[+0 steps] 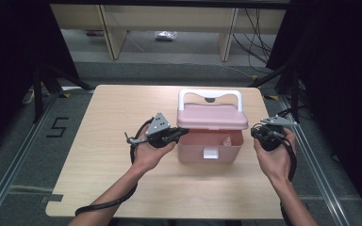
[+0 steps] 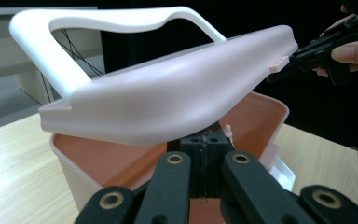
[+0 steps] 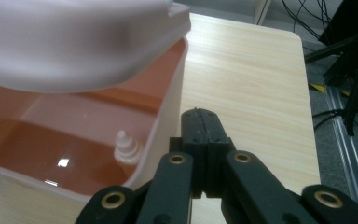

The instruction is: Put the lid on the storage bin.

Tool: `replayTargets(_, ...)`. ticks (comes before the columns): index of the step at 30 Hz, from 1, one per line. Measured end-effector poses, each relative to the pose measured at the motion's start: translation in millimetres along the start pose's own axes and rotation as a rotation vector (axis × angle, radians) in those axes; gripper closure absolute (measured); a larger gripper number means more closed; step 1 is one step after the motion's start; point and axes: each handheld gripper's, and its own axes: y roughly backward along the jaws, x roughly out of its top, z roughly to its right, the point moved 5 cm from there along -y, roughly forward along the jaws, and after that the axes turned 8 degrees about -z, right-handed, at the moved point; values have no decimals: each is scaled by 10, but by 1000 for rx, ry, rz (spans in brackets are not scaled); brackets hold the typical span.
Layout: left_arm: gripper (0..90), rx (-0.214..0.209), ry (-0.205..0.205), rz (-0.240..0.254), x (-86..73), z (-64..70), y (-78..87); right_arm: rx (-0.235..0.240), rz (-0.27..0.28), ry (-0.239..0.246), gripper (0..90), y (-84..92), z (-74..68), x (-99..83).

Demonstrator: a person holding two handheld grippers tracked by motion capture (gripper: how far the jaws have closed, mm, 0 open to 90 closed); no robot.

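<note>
A pink box [image 1: 209, 146] with a white front latch [image 1: 210, 152] stands mid-table. Its pink lid [image 1: 212, 117], with a white handle [image 1: 209, 93], is tilted up, front edge off the rim. My left gripper [image 1: 181, 133] is shut, nothing between its jaws, at the box's left side. In the left gripper view its tips [image 2: 205, 140] sit just under the raised lid [image 2: 177, 93], above the box rim [image 2: 74, 172]. My right gripper [image 1: 256, 134] is shut and empty by the right wall. The right gripper view puts its tips [image 3: 200, 114] outside the wall [image 3: 168, 116].
The wooden table [image 1: 122, 179] has bare room left, right and in front of the box. A small white peg [image 3: 127, 147] stands inside the box near its right wall. Black stands [image 1: 42, 84] and cables [image 1: 259, 42] flank the table; its right edge [image 3: 307, 102] is close.
</note>
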Motion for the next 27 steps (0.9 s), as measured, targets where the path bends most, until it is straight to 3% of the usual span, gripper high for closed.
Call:
replayTargets(1, 900, 0, 2, -2, -9, 2, -1, 7, -19, 7, 900, 2, 16, -22)
replayTargets(2, 900, -2, 4, -3, -18, 7, -1, 15, -8, -25, 900, -9, 1, -33)
replayTargets(5, 900, -7, 3, -13, -43, 17, -4, 9, -12, -38, 900, -18, 24, -70)
replayTargets(7, 900, -7, 4, -17, -54, 18, -3, 18, -19, -10, 900, -19, 55, -90)
replayTargets(9, 900, -8, 4, -23, -68, 20, 0, 10, -35, -47, 900, -15, 30, -118)
replayTargets(11, 900, -10, 4, -27, -82, 23, 1, 4, -24, -8, 900, -18, 61, -118)
replayTargets(13, 900, -13, 4, -35, -96, 28, 8, 4, -23, -5, 900, -13, 63, -119)
replayTargets(15, 900, -17, 3, -41, -111, 34, 20, -12, -24, -4, 900, -3, 74, -117)
replayTargets(17, 900, -20, 2, -52, -130, 42, 33, 9, -18, -36, 900, -4, 39, -113)
replayTargets(19, 900, -24, -1, -60, -152, 48, 46, -6, -18, -4, 900, -4, 68, -108)
replayTargets(22, 900, -27, 0, -69, -183, 54, 69, 0, -25, -4, 899, -1, 60, -113)
replayTargets(25, 900, -30, 0, -80, -209, 57, 96, 25, -14, -18, 897, -27, 48, -116)
replayTargets(27, 900, -41, 2, -75, -217, 54, 103, 9, -30, -38, 895, -23, 42, -124)
